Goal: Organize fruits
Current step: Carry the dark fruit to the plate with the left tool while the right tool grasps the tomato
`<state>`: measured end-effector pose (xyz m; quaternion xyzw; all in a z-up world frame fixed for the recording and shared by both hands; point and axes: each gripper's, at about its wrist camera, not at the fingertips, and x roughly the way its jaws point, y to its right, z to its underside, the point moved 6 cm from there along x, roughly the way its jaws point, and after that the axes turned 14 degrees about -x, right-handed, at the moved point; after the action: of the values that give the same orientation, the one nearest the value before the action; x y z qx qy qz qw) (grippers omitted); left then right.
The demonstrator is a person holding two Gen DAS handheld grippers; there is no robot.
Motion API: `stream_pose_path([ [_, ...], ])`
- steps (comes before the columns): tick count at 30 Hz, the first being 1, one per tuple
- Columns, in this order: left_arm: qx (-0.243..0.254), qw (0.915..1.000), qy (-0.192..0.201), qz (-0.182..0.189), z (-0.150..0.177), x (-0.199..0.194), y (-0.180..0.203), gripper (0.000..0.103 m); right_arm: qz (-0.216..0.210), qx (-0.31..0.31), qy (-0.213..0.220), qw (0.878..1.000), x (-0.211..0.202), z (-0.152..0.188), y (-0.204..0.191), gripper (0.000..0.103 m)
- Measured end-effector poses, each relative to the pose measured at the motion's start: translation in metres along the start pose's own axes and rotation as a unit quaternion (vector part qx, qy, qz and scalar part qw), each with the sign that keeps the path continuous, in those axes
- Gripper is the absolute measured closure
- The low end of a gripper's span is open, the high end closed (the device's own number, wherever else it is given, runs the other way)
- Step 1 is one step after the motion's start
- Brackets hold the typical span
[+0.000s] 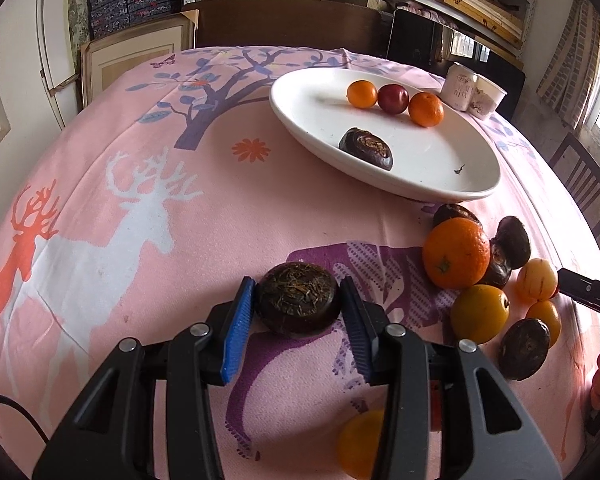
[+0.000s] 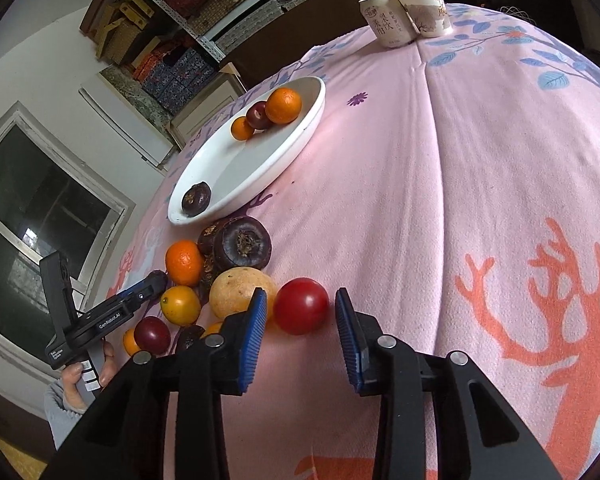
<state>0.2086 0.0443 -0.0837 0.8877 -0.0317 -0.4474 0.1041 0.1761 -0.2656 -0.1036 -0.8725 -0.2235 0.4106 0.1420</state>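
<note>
My left gripper (image 1: pixel 298 306) is shut on a dark brown water chestnut (image 1: pixel 298 304) and holds it just above the pink cloth. A white plate (image 1: pixel 440 168) further back holds two small oranges, a plum (image 1: pixel 393 98) and a water chestnut (image 1: pixel 366 148). A pile of loose fruit lies to the right, with a big orange (image 1: pixel 456 253). My right gripper (image 2: pixel 301 312) is open around a red round fruit (image 2: pixel 301 311) on the cloth, pads not touching it. The plate (image 2: pixel 236 168) and the pile, with a yellow fruit (image 2: pixel 240 293), also show in the right wrist view.
A can (image 2: pixel 386 20) and a paper cup (image 2: pixel 424 8) stand at the far end of the table. The left gripper (image 2: pixel 100 316) shows at the left in the right wrist view. Shelves with boxes and a chair (image 1: pixel 584 184) surround the table.
</note>
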Motion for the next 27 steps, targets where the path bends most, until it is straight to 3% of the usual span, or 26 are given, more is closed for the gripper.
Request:
stream_pose_path([
  [6,0.019,0.9997,0.001,-0.017,0.003,0.004,0.003,0.06,0.0,-0.003,0.001,1.0,0.001,0.0,-0.003,0.074],
  [10,0.009,0.9999,0.003,-0.007,0.001,0.002,0.003,0.06,0.005,-0.002,0.016,1.0,-0.005,-0.003,0.001,0.074],
  [20,-0.002,0.9989,0.046,-0.001,-0.014,-0.017,0.002,0.06,0.009,-0.004,0.049,0.999,-0.017,-0.012,0.001,0.074],
  [23,-0.009,0.9979,0.063,0.004,-0.031,-0.027,0.01,0.06,-0.003,-0.003,0.039,0.999,-0.015,-0.028,-0.004,0.074],
  [27,0.017,0.997,0.075,-0.006,-0.061,-0.025,0.039,0.06,-0.005,-0.042,0.045,0.998,-0.011,-0.074,-0.035,0.075],
])
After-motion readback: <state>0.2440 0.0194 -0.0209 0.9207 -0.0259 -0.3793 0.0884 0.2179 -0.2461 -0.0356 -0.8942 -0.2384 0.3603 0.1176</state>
